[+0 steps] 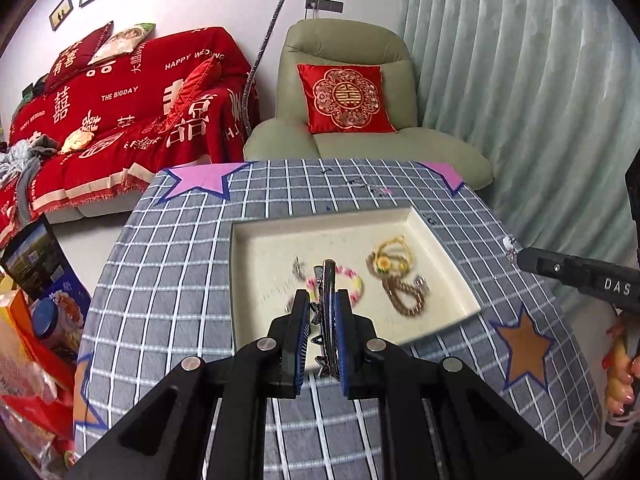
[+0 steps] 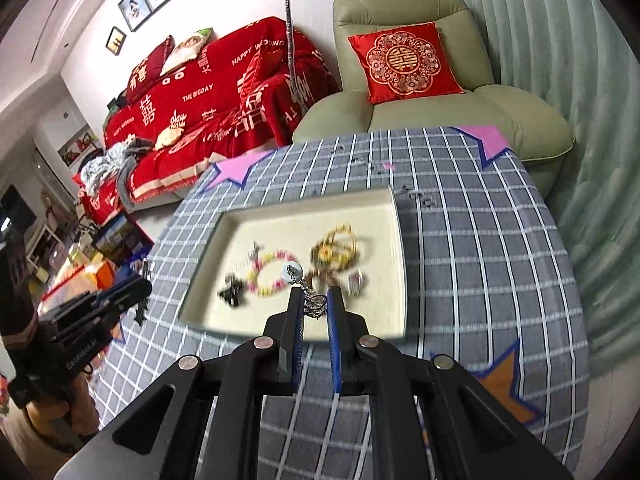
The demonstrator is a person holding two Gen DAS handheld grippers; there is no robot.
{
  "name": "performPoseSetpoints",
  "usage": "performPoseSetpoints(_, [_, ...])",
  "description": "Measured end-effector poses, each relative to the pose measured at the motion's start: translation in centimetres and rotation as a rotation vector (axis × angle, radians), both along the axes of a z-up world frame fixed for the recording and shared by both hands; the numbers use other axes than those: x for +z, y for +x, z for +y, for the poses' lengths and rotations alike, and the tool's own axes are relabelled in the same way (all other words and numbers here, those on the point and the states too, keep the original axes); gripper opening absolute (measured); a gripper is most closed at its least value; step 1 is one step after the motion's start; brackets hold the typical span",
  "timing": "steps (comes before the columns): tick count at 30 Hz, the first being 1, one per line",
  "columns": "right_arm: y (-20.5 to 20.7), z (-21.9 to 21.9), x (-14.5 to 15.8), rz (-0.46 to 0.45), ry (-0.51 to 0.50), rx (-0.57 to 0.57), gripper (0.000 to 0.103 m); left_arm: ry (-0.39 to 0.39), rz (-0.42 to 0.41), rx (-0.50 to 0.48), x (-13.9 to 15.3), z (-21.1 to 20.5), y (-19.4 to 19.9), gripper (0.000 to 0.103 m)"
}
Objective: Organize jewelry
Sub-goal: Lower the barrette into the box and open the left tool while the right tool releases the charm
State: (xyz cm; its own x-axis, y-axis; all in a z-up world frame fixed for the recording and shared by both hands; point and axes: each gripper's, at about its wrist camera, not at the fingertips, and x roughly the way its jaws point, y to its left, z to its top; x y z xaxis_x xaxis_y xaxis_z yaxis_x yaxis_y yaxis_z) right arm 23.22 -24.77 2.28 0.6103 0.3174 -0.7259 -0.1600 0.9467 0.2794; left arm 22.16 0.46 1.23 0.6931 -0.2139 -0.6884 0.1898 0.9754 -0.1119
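Holding: left tongs [image 1: 323, 312] grip a hair clip [image 1: 329, 280], right tongs [image 2: 316, 308] an earring [image 2: 298, 280]; bracelets [image 2: 269, 272] already in tray [image 2: 394, 216].

tablecloth [image 2: 480, 248] around tray [image 2: 394, 240] bare, passable; tray floor crowded with jewelry [image 2: 336, 246].

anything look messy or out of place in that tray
Somewhat. In the cream tray the gold chain and brown bead strand lie tangled in one heap, overlapping rather than laid out. The pink-and-yellow bead bracelet lies apart. Nothing looks spilled on the checked cloth.
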Motion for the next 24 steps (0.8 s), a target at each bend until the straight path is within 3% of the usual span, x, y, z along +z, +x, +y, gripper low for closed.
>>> performPoseSetpoints(7, [4.7,0.4,-0.8,0.030,0.010,-0.021,0.012,0.001,0.015,0.039,-1.4,-0.3,4.3,0.021])
performPoseSetpoints(15, [8.1,1.4,-4.5,0.071,-0.013,-0.014,0.012,0.003,0.083,0.074,-5.7,-1.1,8.6,0.021])
performPoseSetpoints(24, [10.7,1.6,-8.4,0.113,-0.023,-0.027,0.012,0.038,0.117,0.083,-8.9,-2.1,10.7,0.021])
